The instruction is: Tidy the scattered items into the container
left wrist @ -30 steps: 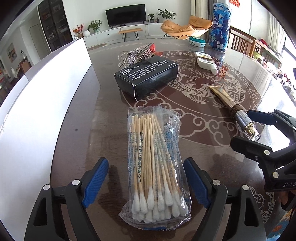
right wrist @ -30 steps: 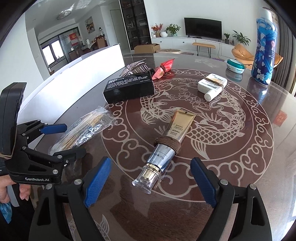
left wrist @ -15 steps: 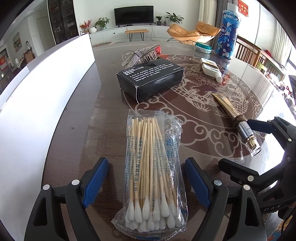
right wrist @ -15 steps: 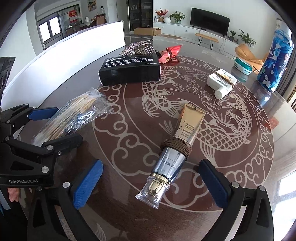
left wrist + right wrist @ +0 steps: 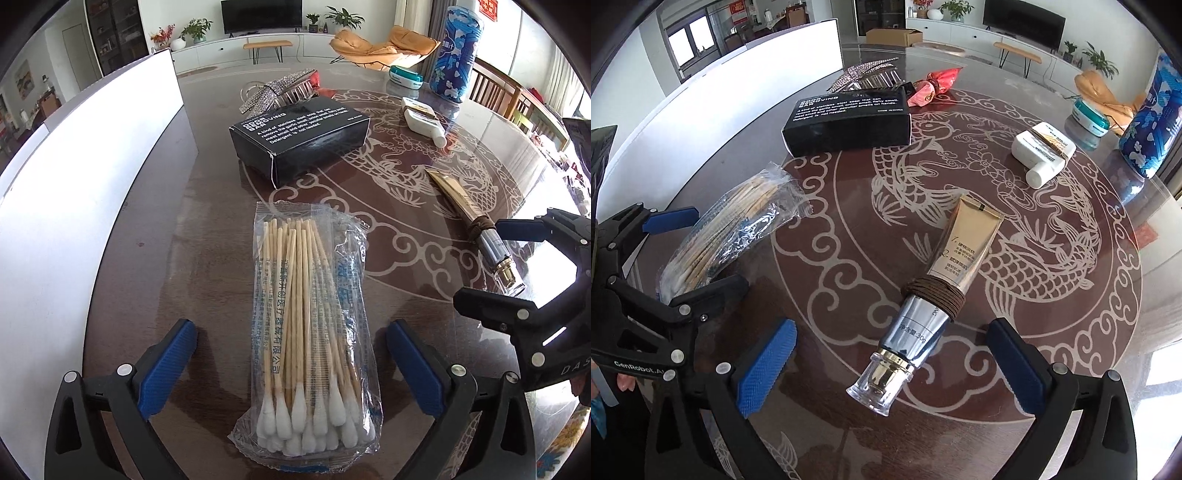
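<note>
**Nothing tidied yet: both grippers poised, none gripping**

Left hand-held gripper (image 5: 291,363) over the swab pack (image 5: 308,332), jaws opening wide, pack lying between the blue pads, not pressed by either. Right hand-held gripper (image 5: 890,369) likewise spread wide around the cap end of the gold tube (image 5: 932,295), pads clear of it on both sides. Both items flat on the table (image 5: 1015,424), side by side, swab pack to the left of the tube.

Everything else apparently still scattered: black box (image 5: 301,138) beyond the swab pack, sparkly hair clip (image 5: 279,90) and red sweets (image 5: 934,86) behind it, white bottle (image 5: 1043,153) further off toward the right. Teal case (image 5: 1089,114) and blue canister (image 5: 1152,122) at the far edge, possibly not part of the job.

Container: hard to pick out; tall white wall (image 5: 92,192) along the left table edge a likely candidate, inside hidden, so contents unknown.

Judged progress: at the start, or near it. No item lifted. Left to do: close on swab pack and tube, carry over, drop, then repeat for box, clip, sweets and bottle.
</note>
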### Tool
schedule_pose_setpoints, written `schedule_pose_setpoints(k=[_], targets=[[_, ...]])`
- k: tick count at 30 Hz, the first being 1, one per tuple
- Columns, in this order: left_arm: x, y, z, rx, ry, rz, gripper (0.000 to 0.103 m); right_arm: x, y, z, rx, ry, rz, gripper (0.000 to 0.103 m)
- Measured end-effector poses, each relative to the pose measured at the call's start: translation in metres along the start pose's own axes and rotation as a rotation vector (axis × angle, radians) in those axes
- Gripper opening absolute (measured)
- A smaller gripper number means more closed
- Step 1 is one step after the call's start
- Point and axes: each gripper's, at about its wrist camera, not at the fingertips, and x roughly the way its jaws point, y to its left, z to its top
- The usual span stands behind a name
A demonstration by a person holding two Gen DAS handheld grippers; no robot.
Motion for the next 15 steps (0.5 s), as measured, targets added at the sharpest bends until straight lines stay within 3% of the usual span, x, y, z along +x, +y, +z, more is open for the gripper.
schedule_pose_setpoints(k=[2, 4, 6, 7, 15], targets=[[-0.005, -0.006, -0.001, 0.025, -0.022, -0.015, 0.079, -0.004, -0.005, 0.004, 0.016, -0.005, 0.0, 0.086], [-0.01, -0.014, 0.0, 0.052, -0.028, -0.028, 0.053, -0.009, -0.008, 0.006, 0.016, -0.014, -0.002, 0.049], [-0.013, -0.02, 0.0, 0.069, -0.023, -0.054, 0.036, -0.011, -0.012, 0.006, 0.033, -0.009, 0.013, 0.035], [-0.015, -0.022, -0.001, 0.071, -0.02, -0.067, 0.033, -0.013, -0.014, 0.005, 0.035, -0.007, 0.02, 0.031], [-0.036, -0.033, -0.03, 0.053, -0.055, -0.109, 0.031, -0.038, -0.028, -0.033, 0.063, -0.022, 0.071, 0.03]])
